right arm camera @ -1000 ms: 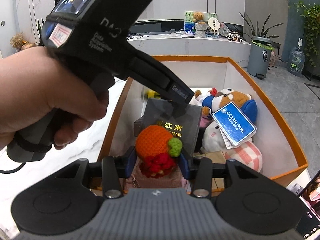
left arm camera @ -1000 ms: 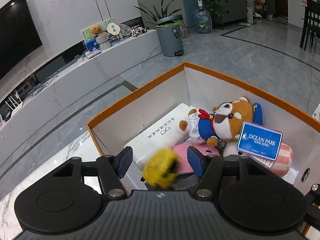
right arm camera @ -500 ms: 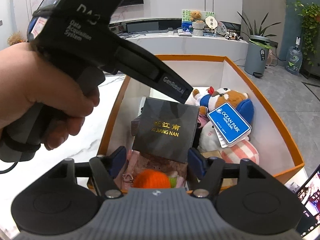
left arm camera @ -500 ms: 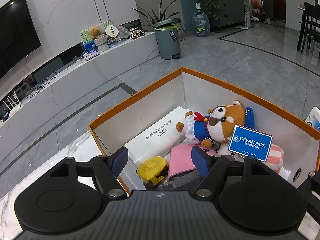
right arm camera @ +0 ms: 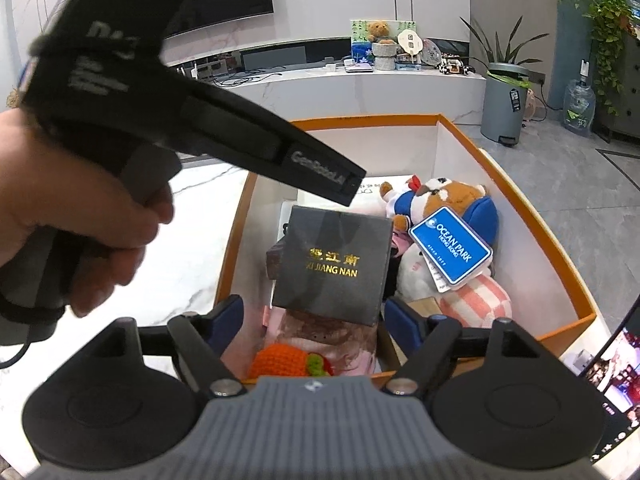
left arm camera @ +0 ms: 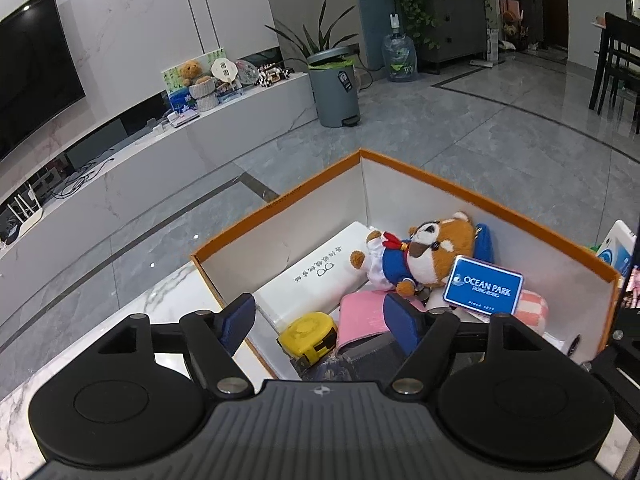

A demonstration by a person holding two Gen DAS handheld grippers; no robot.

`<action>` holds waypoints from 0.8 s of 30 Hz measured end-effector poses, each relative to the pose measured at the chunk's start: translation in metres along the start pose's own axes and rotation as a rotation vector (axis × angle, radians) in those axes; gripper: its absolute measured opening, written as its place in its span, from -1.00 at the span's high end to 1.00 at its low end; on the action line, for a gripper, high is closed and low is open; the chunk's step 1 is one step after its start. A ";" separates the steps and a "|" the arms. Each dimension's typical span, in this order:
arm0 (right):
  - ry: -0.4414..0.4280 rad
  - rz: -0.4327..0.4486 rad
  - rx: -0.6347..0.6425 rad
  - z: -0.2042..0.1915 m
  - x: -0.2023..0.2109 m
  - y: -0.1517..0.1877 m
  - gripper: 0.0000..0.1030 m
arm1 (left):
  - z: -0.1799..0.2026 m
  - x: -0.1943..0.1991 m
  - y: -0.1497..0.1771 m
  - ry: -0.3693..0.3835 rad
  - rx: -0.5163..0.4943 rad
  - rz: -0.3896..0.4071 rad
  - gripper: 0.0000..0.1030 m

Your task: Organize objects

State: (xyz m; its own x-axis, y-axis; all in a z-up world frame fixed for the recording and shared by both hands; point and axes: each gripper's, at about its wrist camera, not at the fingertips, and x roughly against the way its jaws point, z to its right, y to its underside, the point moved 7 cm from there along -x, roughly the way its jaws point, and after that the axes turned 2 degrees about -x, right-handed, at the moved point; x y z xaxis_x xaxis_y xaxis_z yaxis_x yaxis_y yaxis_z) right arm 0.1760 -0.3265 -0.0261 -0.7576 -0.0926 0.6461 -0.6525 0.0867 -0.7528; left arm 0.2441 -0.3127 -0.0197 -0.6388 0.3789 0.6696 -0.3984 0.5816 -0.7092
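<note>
An orange-rimmed white box (left arm camera: 472, 196) (right arm camera: 532, 216) holds the sorted things. A yellow tape measure (left arm camera: 308, 336) lies in its near corner, below my left gripper (left arm camera: 320, 318), whose jaws are opening with nothing pressed between them. An orange crochet fruit (right arm camera: 280, 360) rests on a pink pouch (right arm camera: 332, 340) at the box's near end, under my right gripper (right arm camera: 314, 318), jaws also opening and apart from it. Further in are a black gift box (right arm camera: 336, 268), a plush animal (left arm camera: 424, 252) with a blue tag (left arm camera: 482, 290), and a white case (left arm camera: 320, 272).
The box stands on a white marble table (right arm camera: 192, 248). A hand (right arm camera: 60, 220) holds the left gripper's body (right arm camera: 240, 140) across the upper left of the right wrist view. A lit screen (right arm camera: 616, 368) lies at the table's right edge. A bin (left arm camera: 336, 88) stands beyond.
The left gripper opened and let go of the yellow tape measure, which dropped into the box, and the gripper drew up. The right gripper opened and the orange crochet fruit fell into the box.
</note>
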 end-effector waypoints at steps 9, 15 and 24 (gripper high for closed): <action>0.024 0.004 0.005 -0.001 0.014 -0.006 -0.82 | -0.016 0.040 0.004 0.008 0.099 0.063 -0.71; 0.072 -0.032 0.008 0.004 0.016 -0.005 -0.89 | -0.027 0.065 0.015 -0.011 0.181 0.067 -0.78; 0.119 -0.054 0.025 0.007 0.021 0.001 -0.94 | -0.031 0.095 0.035 -0.012 0.261 0.026 -0.94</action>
State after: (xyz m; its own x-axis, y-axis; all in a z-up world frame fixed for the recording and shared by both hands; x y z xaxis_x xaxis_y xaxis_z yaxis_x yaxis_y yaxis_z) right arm 0.1593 -0.3357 -0.0146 -0.7186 0.0222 0.6950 -0.6930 0.0599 -0.7185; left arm 0.1898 -0.2341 0.0257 -0.6585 0.3818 0.6485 -0.5369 0.3655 -0.7604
